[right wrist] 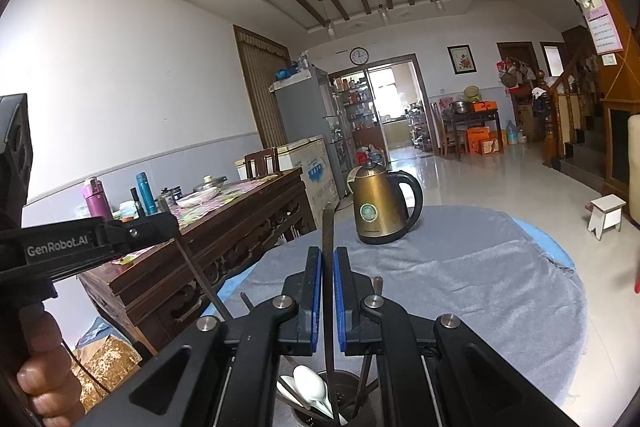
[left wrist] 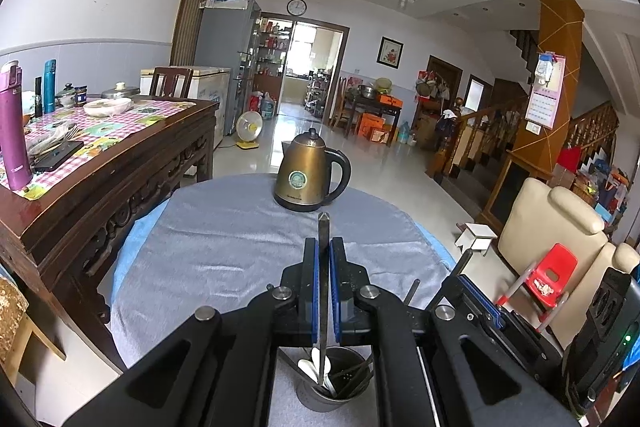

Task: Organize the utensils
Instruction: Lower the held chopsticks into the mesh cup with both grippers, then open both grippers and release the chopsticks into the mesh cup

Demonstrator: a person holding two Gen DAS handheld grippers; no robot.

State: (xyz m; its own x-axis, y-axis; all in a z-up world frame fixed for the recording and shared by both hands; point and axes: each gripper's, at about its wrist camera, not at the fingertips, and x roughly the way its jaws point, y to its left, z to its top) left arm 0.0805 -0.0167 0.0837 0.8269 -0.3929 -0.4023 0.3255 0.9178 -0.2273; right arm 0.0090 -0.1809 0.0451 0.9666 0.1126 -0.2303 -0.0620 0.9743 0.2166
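My left gripper (left wrist: 323, 247) is shut on a dark chopstick (left wrist: 322, 227) that stands nearly upright, its lower end down inside a metal utensil cup (left wrist: 316, 401) just below the jaws. White spoons (left wrist: 310, 367) lean in the same cup. My right gripper (right wrist: 328, 253) is likewise shut on a second dark chopstick (right wrist: 328, 227), which also runs down into the cup (right wrist: 352, 375) beside the white spoons (right wrist: 310, 385). Each gripper shows in the other's view: the left gripper (right wrist: 168, 217) at the left edge and the right gripper (left wrist: 466, 277) at the lower right.
The cup stands on a round table under a grey cloth (left wrist: 224, 239). A brass-coloured electric kettle (left wrist: 308, 175) sits at its far side. A carved wooden table (left wrist: 120, 163) with bottles and dishes stands close on the left. A cream armchair (left wrist: 540, 219) and a red child's chair (left wrist: 554, 277) are on the right.
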